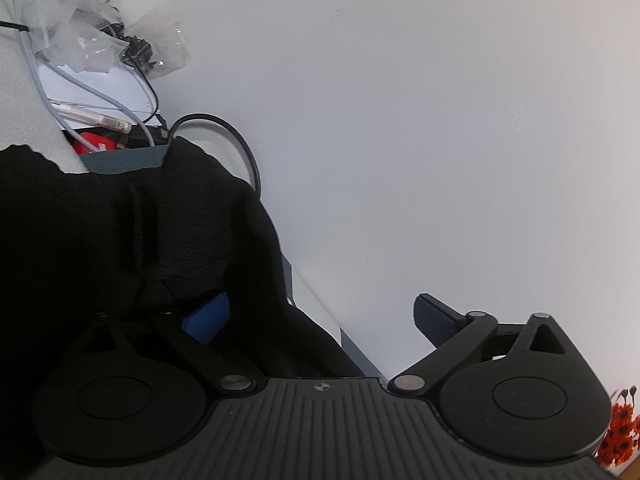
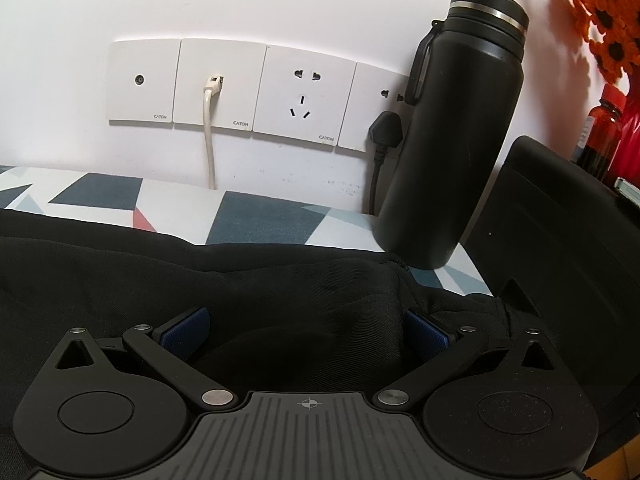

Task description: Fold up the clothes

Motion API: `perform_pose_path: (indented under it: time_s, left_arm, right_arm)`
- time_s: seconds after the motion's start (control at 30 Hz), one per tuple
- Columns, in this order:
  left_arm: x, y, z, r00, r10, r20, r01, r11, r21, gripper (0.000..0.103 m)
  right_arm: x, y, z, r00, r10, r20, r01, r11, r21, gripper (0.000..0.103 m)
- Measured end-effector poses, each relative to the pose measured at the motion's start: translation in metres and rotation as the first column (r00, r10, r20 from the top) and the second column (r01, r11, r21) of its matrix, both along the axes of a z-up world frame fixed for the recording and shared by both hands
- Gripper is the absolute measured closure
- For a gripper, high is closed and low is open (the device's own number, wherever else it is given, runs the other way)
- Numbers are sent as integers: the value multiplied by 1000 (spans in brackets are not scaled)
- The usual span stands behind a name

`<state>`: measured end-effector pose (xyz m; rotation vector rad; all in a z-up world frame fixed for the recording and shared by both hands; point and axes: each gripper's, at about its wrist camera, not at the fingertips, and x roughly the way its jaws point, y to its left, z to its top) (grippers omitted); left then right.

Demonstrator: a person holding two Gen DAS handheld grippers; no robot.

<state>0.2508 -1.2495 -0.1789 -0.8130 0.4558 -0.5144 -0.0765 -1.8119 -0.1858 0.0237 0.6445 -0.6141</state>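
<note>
Left gripper (image 1: 320,316): jaws spread, black garment (image 1: 140,232) draped over left finger only, nothing pinched. Right gripper (image 2: 306,334): jaws apart, straddling a fold of cloth on the patterned table (image 2: 260,216). Risk: black bottle (image 2: 452,128) stands just beyond the hem; lifting the cloth could topple it.

This looks like a lived-in room at home, used partly as a work corner. A row of wall sockets (image 2: 232,88) sits above a desk with a geometric-patterned cloth (image 2: 256,220), beside a black flask (image 2: 460,132), orange artificial flowers (image 2: 600,12), and loose cables (image 1: 80,88) among plastic bags (image 1: 88,40).
</note>
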Motion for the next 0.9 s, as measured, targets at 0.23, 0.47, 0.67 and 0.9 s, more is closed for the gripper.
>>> perform_pose_path:
  time_s: [0.23, 0.47, 0.67, 0.9]
  left_arm:
    - [-1, 1, -1, 1000, 3, 3, -3, 1000, -13, 1]
    - [-3, 3, -2, 1000, 13, 12, -13, 999, -31, 0]
    - [-4, 4, -3, 1000, 22, 19, -21, 999, -45, 0]
    - [-5, 3, -2, 999, 25, 21, -24, 999, -46, 0]
  right_arm:
    - [0, -3, 0, 1000, 1, 2, -1, 1000, 20, 1]
    - [0, -3, -1, 1000, 4, 0, -4, 1000, 18, 1]
    - [-1, -5, -1, 1000, 5, 0, -5, 1000, 22, 1]
    - [-2, -10, -1, 1000, 4, 7, -5, 999, 50, 1]
